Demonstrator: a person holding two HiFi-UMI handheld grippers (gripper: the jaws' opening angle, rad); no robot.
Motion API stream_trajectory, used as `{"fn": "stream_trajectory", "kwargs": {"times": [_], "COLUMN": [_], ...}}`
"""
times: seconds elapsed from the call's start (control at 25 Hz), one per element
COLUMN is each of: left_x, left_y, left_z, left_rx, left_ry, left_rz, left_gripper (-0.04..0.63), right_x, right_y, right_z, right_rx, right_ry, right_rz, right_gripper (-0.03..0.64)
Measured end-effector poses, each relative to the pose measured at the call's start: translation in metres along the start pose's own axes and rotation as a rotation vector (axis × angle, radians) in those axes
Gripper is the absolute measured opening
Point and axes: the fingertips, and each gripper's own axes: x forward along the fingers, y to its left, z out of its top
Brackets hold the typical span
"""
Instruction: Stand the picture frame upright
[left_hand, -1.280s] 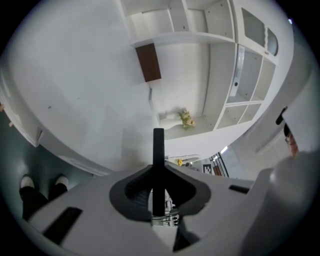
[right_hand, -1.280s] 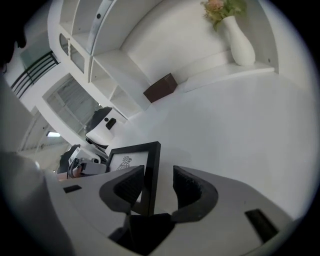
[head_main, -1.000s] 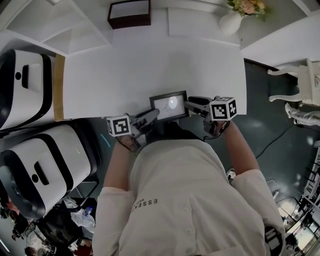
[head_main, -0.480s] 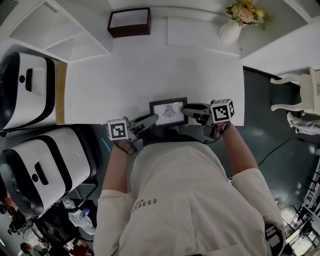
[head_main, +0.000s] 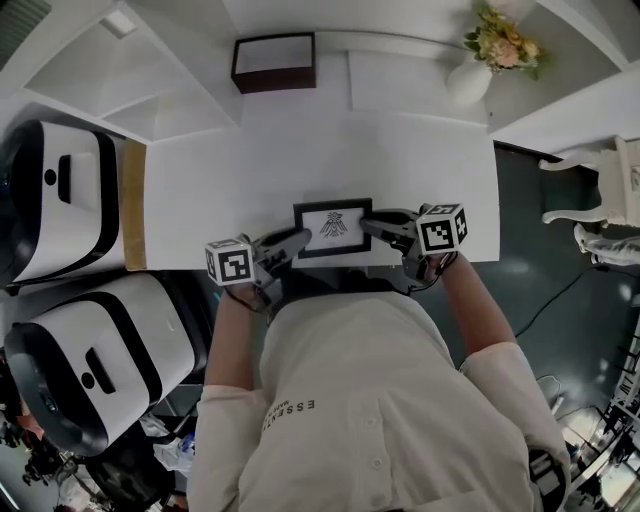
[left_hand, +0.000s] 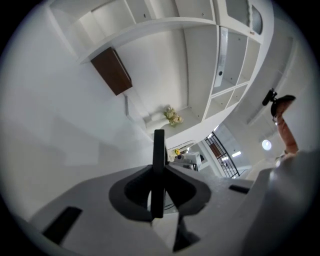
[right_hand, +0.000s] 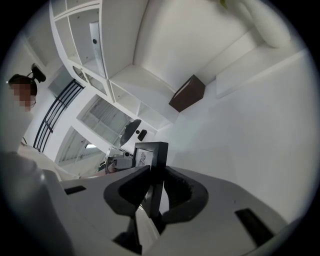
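The jaws of the left gripper (left_hand: 159, 175) are nearly together, clamped on the thin dark edge of the picture frame (head_main: 333, 228), which runs up between their pads. The jaws of the right gripper (right_hand: 152, 187) have just been closing, and their pads now press on the frame's other side, near a corner

The only writing that can be read is grey print on the person's pale shirt (head_main: 350, 400), low in the head view, which starts "ESSEN". The frame holds a small dark drawing on white, and no words on it can be made out. Each gripper's cube shows black and white square markers

The frame is at the middle of the head view, just beside the near edge of the white desk (head_main: 250, 170), close to the person's body, with a gripper at each end. Whether its foot rests on the desk cannot be told. Above it in the picture the desk is a wide bare white stretch. A wood-coloured strip (head_main: 134, 205) runs along the left edge, and two white machines with black bands (head_main: 60, 200) stand beyond it. A white chair (head_main: 600, 185) stands well apart at the right

A dark brown box (head_main: 274, 62) sits at the upper middle, pale inside, its contents not clear. A white vase (head_main: 468, 82) at the upper right holds flowers
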Motion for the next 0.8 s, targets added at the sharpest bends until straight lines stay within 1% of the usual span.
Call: {"fn": "stream_trajectory", "kwargs": {"times": [0.16, 0.4, 0.48, 0.6, 0.72, 0.8], "left_x": [-0.032, -0.080, -0.094, -0.114, -0.127, -0.133], "left_y": [0.007, 0.023, 0.030, 0.045, 0.058, 0.068], "left_z": [0.032, 0.082, 0.096, 0.118, 0.137, 0.150], "left_rx": [0.107, 0.257, 0.286, 0.299, 0.320, 0.353], "left_ry": [0.050, 0.048, 0.047, 0.052, 0.060, 0.055], "left_rz": [0.013, 0.048, 0.058, 0.054, 0.056, 0.070], "left_gripper": [0.074, 0.074, 0.074, 0.074, 0.075, 0.075], "right_x": [0.036, 0.090, 0.107, 0.133, 0.155, 0.168], "right_y": [0.014, 0.035, 0.041, 0.047, 0.045, 0.043], "right_z": [0.020, 0.058, 0.070, 0.086, 0.100, 0.109], "right_rx": [-0.043, -0.076, -0.101, -0.116, -0.138, -0.158], "right_ry": [-0.025, -0.079, -0.085, -0.095, -0.101, -0.106], "right_rz": [-0.055, -0.102, -0.114, -0.135, -0.176, -0.204], "right_gripper": [0.097, 0.092, 0.091, 0.091, 0.091, 0.092]}}
